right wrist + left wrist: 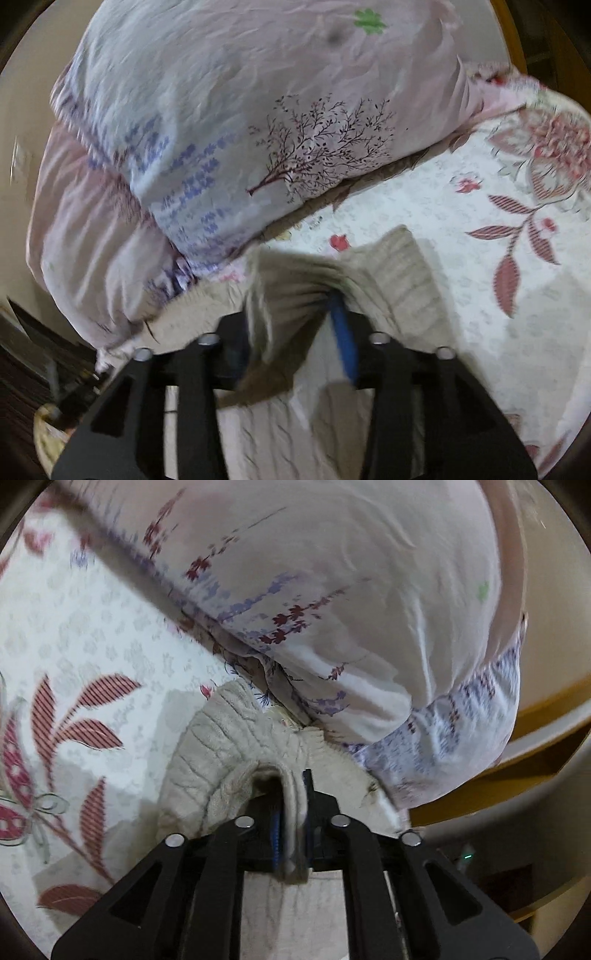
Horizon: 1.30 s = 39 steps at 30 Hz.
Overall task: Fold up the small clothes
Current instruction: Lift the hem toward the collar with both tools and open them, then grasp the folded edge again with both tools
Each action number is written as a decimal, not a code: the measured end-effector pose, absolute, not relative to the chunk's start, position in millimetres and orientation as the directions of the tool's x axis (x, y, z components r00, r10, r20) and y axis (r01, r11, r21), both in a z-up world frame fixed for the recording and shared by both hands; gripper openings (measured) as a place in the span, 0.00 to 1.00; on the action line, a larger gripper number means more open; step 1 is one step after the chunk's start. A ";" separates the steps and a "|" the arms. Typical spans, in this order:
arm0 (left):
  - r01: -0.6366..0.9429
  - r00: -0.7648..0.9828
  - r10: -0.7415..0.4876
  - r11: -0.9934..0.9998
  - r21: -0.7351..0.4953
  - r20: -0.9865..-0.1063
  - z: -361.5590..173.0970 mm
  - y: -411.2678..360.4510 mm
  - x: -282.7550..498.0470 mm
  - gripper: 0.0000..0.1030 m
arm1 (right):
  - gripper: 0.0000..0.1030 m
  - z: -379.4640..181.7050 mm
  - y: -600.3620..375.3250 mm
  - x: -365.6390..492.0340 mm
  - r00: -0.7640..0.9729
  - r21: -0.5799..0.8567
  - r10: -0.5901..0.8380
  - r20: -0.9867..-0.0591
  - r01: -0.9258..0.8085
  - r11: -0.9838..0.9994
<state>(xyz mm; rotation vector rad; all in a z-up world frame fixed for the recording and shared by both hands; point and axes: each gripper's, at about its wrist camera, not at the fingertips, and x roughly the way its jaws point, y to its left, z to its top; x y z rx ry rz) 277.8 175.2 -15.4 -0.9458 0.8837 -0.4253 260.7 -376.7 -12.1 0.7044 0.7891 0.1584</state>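
A small cream knitted garment [221, 760] lies on a floral bedsheet [92, 646]. My left gripper [291, 812] is shut on a fold of its knit, pinched between the blue-padded fingers, with fabric hanging down below them. In the right wrist view the same knitted garment [399, 273] spreads over the sheet [461, 229]. My right gripper [295, 325] is shut on another bunch of its fabric, lifted off the bed, beside the blue pad [343, 343]. Both views are motion-blurred.
A large pillow in a pale floral case [332, 590] lies just beyond the garment, also in the right wrist view [240, 129]. A wooden bed frame [535, 746] and a wall are at the right. Dark floor and a basket rim [44, 435] show lower left.
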 end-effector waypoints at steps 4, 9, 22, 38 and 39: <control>-0.075 0.606 -0.676 0.477 -0.876 -0.420 -17.1 180.2 280.4 0.24 | 0.54 -9.5 -377.0 273.8 0.717 0.649 0.377 -0.587 0.138 0.748; -0.049 0.660 -0.649 0.466 -0.884 -0.378 -1.2 190.3 274.9 0.51 | 0.54 0.7 -376.7 269.0 0.732 0.629 0.345 -0.587 0.145 0.764; 0.070 0.698 -0.426 0.841 -0.536 -0.576 30.1 175.4 208.9 0.46 | 0.41 13.0 -393.1 174.3 0.746 0.443 0.201 -0.636 0.139 0.886; 0.096 0.643 -0.368 0.908 -0.407 -0.672 2.8 149.0 189.5 0.07 | 0.09 -4.8 -374.7 146.5 0.717 0.326 0.148 -0.681 0.116 0.938; 0.099 0.642 -0.374 0.906 -0.411 -0.669 3.8 150.2 188.5 0.07 | 0.09 -3.2 -375.2 144.1 0.723 0.332 0.150 -0.675 0.116 0.936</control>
